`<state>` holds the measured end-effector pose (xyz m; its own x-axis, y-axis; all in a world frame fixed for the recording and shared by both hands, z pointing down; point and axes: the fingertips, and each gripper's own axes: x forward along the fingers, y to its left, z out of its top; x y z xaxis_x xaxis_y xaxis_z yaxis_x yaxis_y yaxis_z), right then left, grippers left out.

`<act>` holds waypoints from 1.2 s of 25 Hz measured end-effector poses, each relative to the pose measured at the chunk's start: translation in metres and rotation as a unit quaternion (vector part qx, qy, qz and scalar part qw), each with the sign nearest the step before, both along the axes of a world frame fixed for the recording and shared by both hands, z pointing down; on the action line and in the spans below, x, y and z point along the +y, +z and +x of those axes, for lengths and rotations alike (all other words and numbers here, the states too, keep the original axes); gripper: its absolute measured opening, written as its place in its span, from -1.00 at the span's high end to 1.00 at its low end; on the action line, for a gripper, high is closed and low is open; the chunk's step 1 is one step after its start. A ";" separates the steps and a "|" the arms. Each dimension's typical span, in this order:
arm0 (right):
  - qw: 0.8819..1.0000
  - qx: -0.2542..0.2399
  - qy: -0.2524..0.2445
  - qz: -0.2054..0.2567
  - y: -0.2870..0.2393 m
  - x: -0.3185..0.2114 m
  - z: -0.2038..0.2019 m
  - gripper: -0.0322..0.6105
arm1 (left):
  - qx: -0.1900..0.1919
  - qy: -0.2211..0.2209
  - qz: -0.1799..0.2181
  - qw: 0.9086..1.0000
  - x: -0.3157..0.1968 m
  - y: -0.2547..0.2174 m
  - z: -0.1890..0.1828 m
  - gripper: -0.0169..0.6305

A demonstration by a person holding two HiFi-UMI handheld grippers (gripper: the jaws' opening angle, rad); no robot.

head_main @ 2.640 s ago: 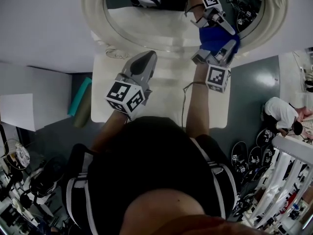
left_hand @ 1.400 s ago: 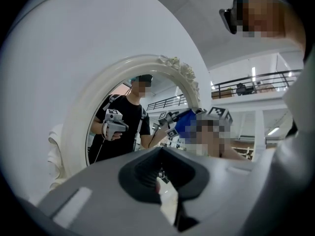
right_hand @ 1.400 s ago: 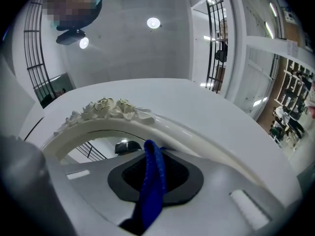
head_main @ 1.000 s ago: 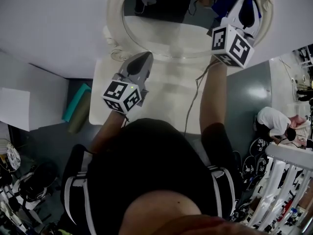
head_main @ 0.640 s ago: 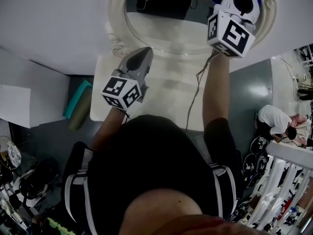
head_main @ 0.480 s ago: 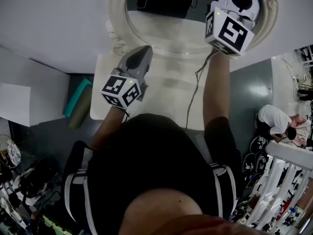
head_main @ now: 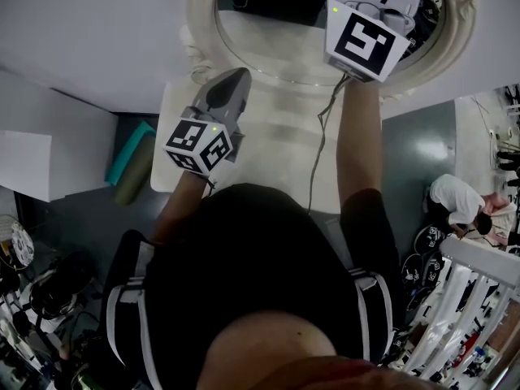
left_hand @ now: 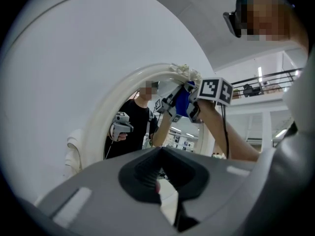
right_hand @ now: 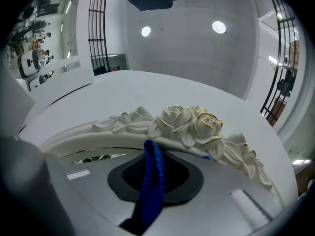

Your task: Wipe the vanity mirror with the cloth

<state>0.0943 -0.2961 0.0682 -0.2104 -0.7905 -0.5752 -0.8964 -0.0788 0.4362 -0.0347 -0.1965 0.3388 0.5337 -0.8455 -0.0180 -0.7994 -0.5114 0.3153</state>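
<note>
Cloth (right_hand: 150, 193) blue, pinched in right gripper (right_hand: 155, 177), near rose-trimmed mirror (right_hand: 183, 123)

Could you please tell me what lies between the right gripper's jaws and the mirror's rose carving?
The blue cloth, clamped in the right gripper, stands between its jaws and the rose carving on the vanity mirror's frame; the right gripper view shows it.

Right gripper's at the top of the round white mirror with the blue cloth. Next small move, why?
Probably sweep the right gripper down across the glass: its jaws are shut on the blue cloth right at the white mirror frame's carved roses, so most of the glass lies below it.
</note>
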 end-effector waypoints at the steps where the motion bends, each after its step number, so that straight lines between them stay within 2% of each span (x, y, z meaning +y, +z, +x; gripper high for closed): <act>1: 1.000 0.006 0.001 0.000 0.001 0.000 -0.004 0.78 | -0.001 -0.002 0.000 1.000 -0.001 0.000 -0.001 0.91; 8: 0.998 0.059 -0.006 -0.005 0.013 -0.001 -0.046 0.78 | -0.022 -0.025 0.010 0.999 -0.004 -0.001 -0.015 0.91; 17: 0.995 0.096 -0.011 -0.007 0.029 -0.002 -0.076 0.78 | -0.014 -0.057 0.001 0.998 -0.006 0.002 -0.043 0.91; 23: 0.991 0.134 -0.024 -0.001 0.054 0.003 -0.115 0.78 | -0.013 -0.078 0.007 0.997 0.000 -0.002 -0.066 0.91; 30: 0.988 0.150 -0.039 -0.005 0.072 0.007 -0.140 0.79 | -0.008 -0.098 0.005 0.995 0.008 -0.004 -0.096 0.91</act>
<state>-0.0454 -0.2887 0.1403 -0.4299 -0.7704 -0.4709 -0.7304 -0.0098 0.6829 -0.1306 -0.1885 0.3351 0.3594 -0.9330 -0.0191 -0.8890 -0.3485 0.2971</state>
